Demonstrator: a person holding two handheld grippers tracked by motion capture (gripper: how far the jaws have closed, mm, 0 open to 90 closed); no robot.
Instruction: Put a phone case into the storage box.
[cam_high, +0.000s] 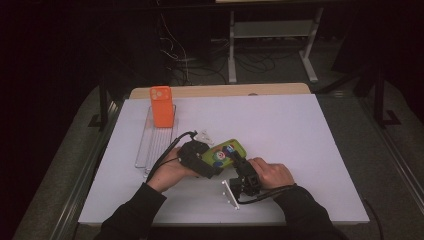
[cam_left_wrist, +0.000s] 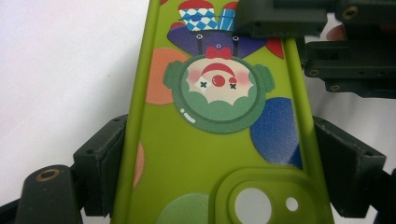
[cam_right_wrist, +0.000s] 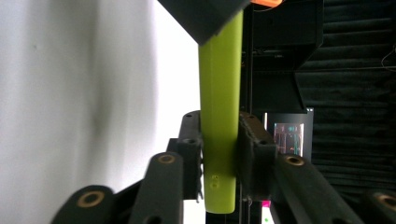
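Two grippers clamp one green phone case (cam_high: 223, 152) above white table (cam_high: 280, 130). Right gripper (cam_high: 239, 161) pinches case edge, pads against both faces. Left gripper (cam_high: 209, 165) grips case across width, pads pressing long sides, clown print up. Farther back: clear tray (cam_high: 152, 142) holding orange phone case (cam_high: 162, 106) upright.

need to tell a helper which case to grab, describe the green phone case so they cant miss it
On the white table, look near the front edge, between the person's two hands. The green phone case is there, clamped by both hand-held grippers. Unlike the plain orange phone case standing at the back left, it bears a cartoon clown and coloured spots.
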